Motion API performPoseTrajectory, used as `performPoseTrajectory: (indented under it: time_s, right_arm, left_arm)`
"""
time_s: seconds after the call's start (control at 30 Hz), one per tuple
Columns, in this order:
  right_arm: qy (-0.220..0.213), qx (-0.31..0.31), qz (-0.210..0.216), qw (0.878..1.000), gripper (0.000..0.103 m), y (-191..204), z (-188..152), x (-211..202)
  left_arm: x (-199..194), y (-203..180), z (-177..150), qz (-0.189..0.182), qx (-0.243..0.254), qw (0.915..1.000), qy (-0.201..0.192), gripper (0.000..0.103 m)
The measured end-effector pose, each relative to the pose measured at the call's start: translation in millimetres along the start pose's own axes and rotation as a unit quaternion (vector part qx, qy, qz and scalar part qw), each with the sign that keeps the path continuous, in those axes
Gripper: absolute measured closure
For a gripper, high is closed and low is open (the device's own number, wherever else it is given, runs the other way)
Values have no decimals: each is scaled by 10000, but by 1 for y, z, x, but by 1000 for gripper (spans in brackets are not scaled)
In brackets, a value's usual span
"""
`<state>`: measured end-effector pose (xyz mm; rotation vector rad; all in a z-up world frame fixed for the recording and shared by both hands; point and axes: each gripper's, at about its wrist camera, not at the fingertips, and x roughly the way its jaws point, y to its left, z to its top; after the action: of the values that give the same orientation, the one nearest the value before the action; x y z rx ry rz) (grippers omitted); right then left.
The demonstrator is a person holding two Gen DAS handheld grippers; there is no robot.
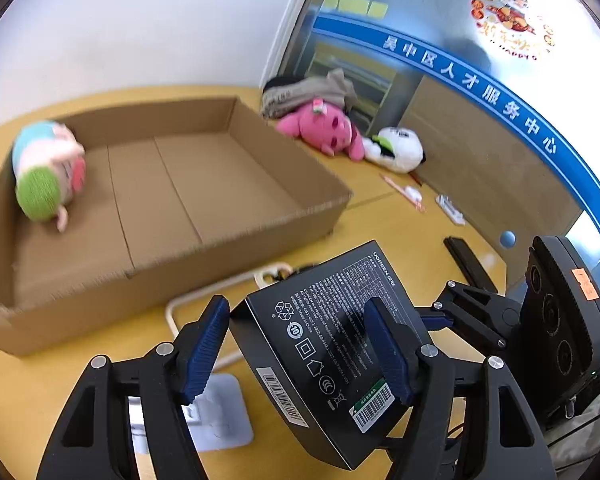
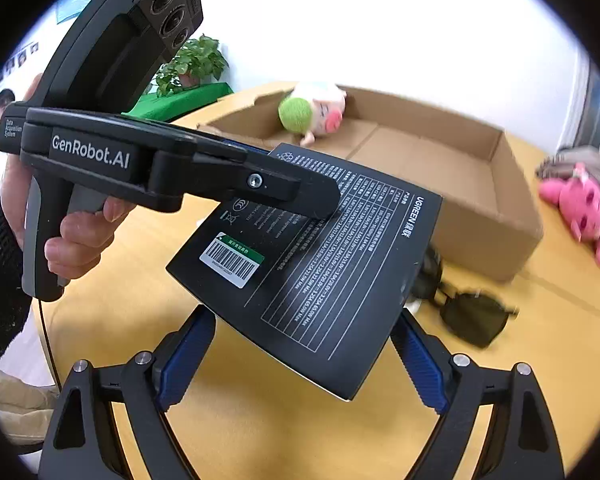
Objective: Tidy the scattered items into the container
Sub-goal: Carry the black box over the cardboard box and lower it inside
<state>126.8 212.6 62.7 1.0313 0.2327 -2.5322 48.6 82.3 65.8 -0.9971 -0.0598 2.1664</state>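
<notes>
While the black box (image 1: 324, 344) is lifted clear of the yellow surface (image 2: 260, 420), it is clamped between both grippers. The left gripper (image 1: 300, 352) is clenched on it, one blue pad against its edge and the other pressed on its printed face. The right gripper (image 2: 304, 360) is closed across the box's near corner, its blue pads touching the two edges. The box is tilted, label side up, just in front of the cardboard box (image 1: 228, 216). Inside that cardboard box, a plush pig (image 1: 48, 172) is seen lying at one end. Sunglasses (image 2: 468, 316) are left on the surface beside the cardboard box, and a pink plush (image 1: 324, 128) and a white plush (image 1: 396, 148) are lying farther off.
</notes>
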Motion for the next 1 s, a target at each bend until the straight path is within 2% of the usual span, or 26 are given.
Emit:
performPoseTrajectory:
  time_s: [0.47,0.87,1.0]
  right_arm:
    - [-593,-536,-99,9968,14,1,70,-17]
    - [-925,-821,-141,9922,14,-21,152,-18]
    - [-979,-733,-2,9925,15,-34,177,-13]
  left_arm:
    - [-58,15,56,271,204,9964,-782,31]
    - [-87,32,133,536,470,9893,-1273,31]
    - [-89,42,158,626,533,9869,-1385,31]
